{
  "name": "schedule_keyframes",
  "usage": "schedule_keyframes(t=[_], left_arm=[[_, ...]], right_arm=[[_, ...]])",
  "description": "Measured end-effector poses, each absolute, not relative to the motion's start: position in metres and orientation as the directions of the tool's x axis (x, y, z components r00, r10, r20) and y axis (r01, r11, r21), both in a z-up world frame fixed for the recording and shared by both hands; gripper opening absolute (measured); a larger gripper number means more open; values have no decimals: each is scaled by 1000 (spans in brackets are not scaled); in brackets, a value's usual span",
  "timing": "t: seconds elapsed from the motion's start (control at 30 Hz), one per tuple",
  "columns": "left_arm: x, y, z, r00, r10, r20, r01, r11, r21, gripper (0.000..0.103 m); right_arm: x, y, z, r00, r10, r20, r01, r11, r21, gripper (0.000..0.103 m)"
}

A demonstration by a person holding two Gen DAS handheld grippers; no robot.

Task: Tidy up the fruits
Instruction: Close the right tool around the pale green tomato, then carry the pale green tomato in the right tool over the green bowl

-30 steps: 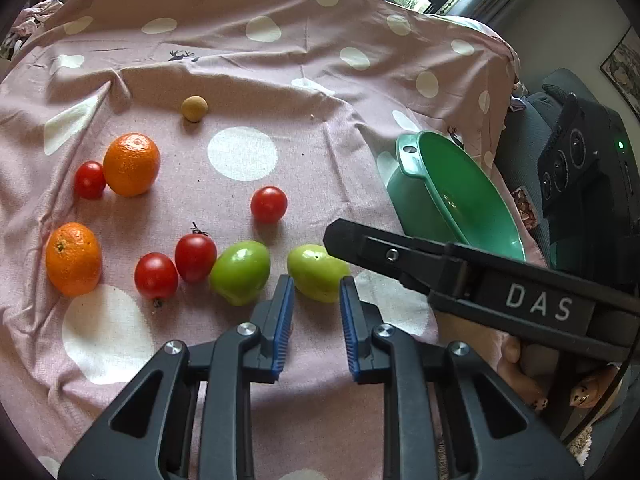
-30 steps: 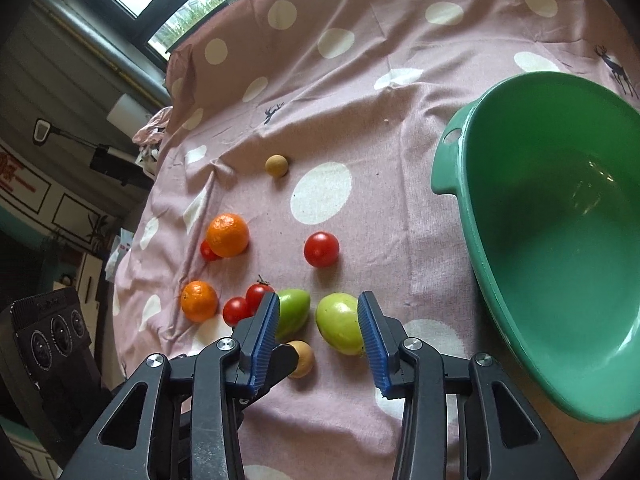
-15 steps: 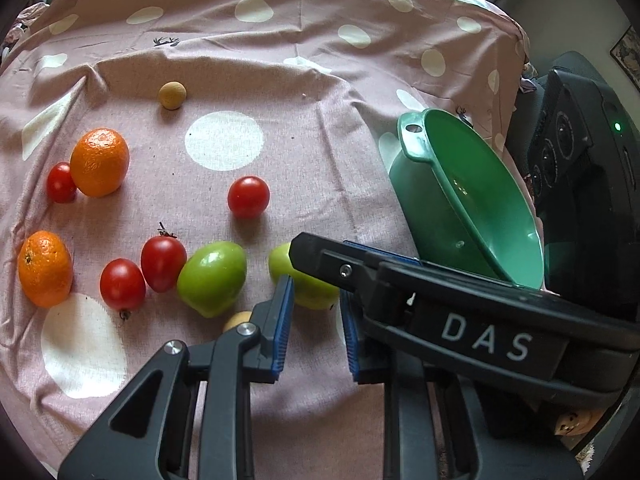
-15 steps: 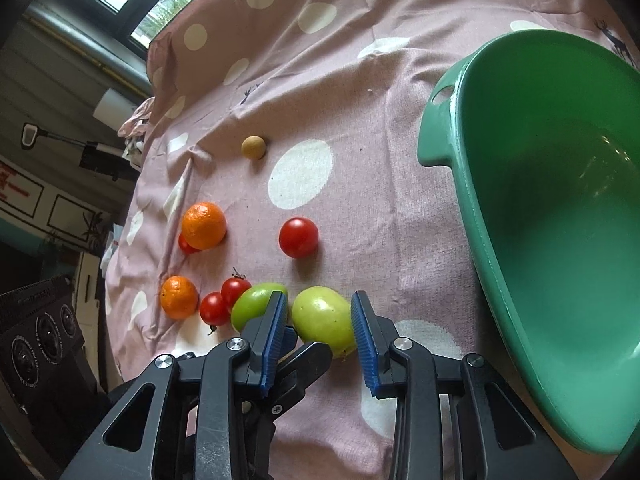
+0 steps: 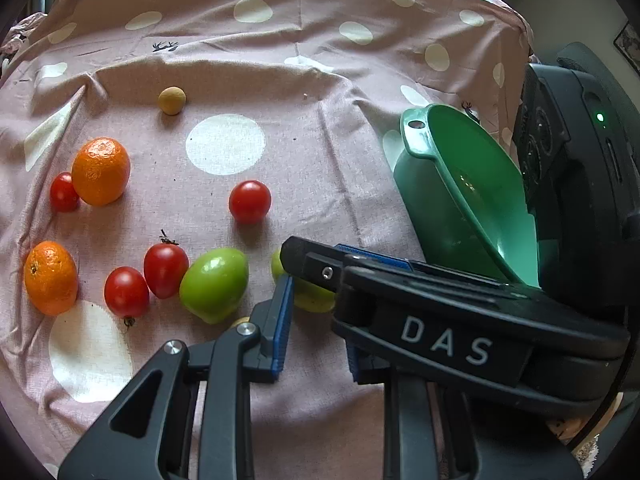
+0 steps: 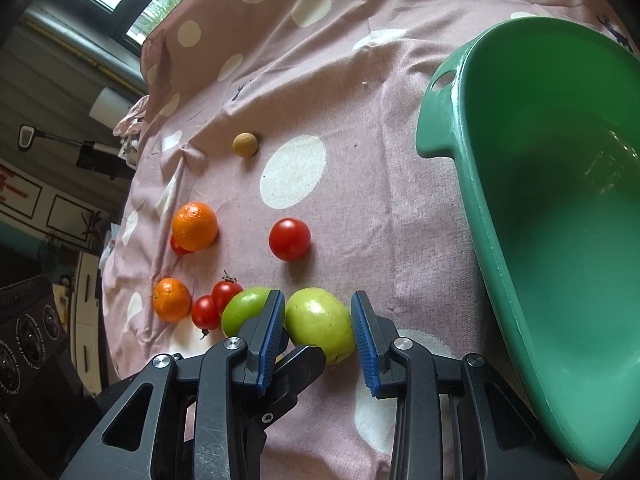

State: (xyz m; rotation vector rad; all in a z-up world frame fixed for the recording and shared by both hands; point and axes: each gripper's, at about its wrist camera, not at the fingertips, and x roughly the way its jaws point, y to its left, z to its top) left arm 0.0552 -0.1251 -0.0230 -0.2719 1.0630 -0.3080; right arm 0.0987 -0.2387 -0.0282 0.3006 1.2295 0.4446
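My right gripper [image 6: 318,316] is shut on a pale green fruit [image 6: 320,326], its blue pads touching both sides as it rests on the pink spotted cloth [image 6: 360,160]. A darker green fruit [image 5: 214,284] lies just left of it. My left gripper [image 5: 316,328] sits shut and empty close beside the held fruit; its right finger is hidden behind the right gripper's black body [image 5: 440,340]. Two oranges [image 5: 100,170] [image 5: 50,278], several red tomatoes [image 5: 250,202] and a tan ball [image 5: 172,100] lie scattered on the left. The green bowl [image 6: 440,132] stands empty on the right.
A second small tan ball [image 5: 240,322] peeks out by my left gripper's left finger. A black device with a green light [image 5: 580,160] stands beyond the bowl, off the cloth's right edge. The cloth's far half holds no fruit.
My right gripper came down around the pale green fruit and its jaws narrowed onto it. It now covers my left gripper's right finger. The left gripper shifted slightly toward the fruit.
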Motion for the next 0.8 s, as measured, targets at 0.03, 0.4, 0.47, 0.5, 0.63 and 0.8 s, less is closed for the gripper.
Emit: schedule_keyframes(t=[0.03, 0.4, 0.47, 0.5, 0.63, 0.8], left_arm=[[55, -124, -23, 451, -371, -812, 115, 926, -360, 22], [55, -123, -24, 449, -374, -812, 118, 925, -361, 22], [55, -124, -24, 453, -372, -811, 121, 926, -357, 24], [54, -124, -24, 454, -370, -810, 120, 927, -356, 24], [51, -124, -18, 484, -368, -794, 128, 927, -352, 25], [45, -125, -3, 518, -366, -773, 148, 929, -340, 25]], right_arm=[[100, -239, -30, 262, 483, -836, -164, 876, 454, 36], [104, -234, -35, 243, 493, -836, -173, 870, 463, 37], [103, -234, -35, 246, 494, -834, -181, 869, 461, 38], [103, -234, -35, 247, 495, -833, -178, 868, 463, 38], [101, -233, -30, 258, 501, -826, -186, 865, 466, 38], [95, -238, -15, 299, 517, -802, -210, 855, 473, 37]])
